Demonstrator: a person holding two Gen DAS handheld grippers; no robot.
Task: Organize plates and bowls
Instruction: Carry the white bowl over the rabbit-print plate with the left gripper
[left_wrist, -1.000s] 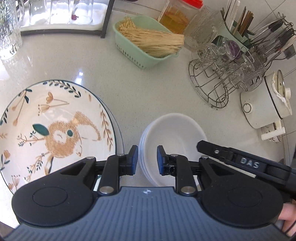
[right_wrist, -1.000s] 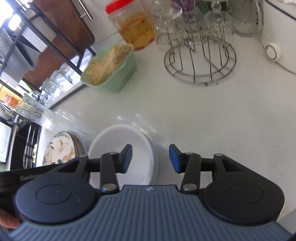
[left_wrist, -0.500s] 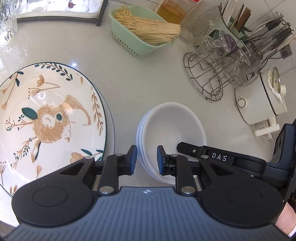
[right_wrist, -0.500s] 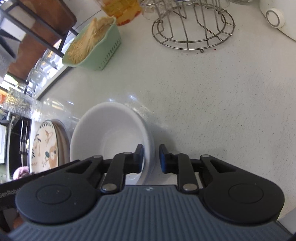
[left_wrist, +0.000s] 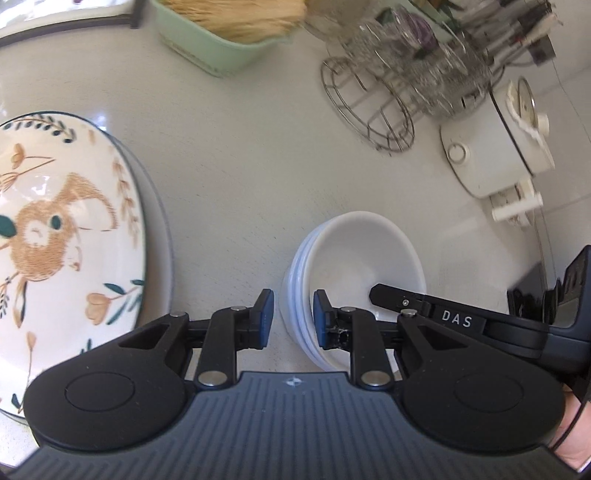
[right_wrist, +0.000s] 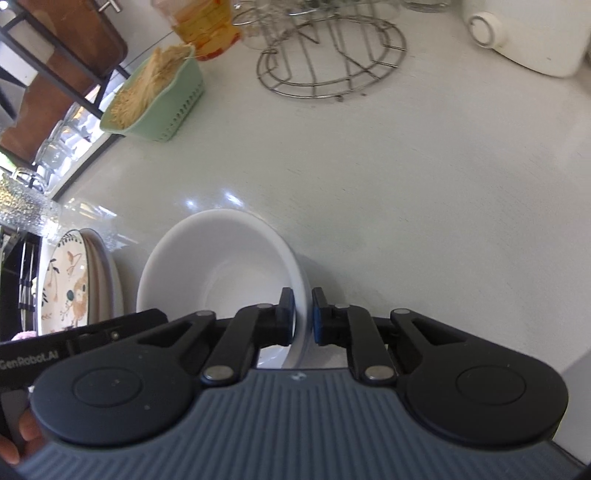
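The stack of white bowls (right_wrist: 221, 280) stood on the counter (right_wrist: 424, 192), with the patterned plate (left_wrist: 62, 236) on its own stack just to one side. The right gripper (right_wrist: 303, 315) had its fingers drawn almost fully together on the rim of the top bowl, one pad inside the wall and one outside, at the edge nearest the camera and on the side away from the plate. The pads appeared to press the rim.

The left gripper (left_wrist: 289, 319) was nearly closed, yet a gap remained in which the near outer rims of the stack showed. Its right finger (left_wrist: 321, 317) lay inside the bowl and the other outside; whether the pads touched could not be told.

Judgement: the two grippers sat on opposite sides of the stack, and the right alone had a firm hold. A lift would turn on the pinched rim staying level, since the bowl hung from one edge.
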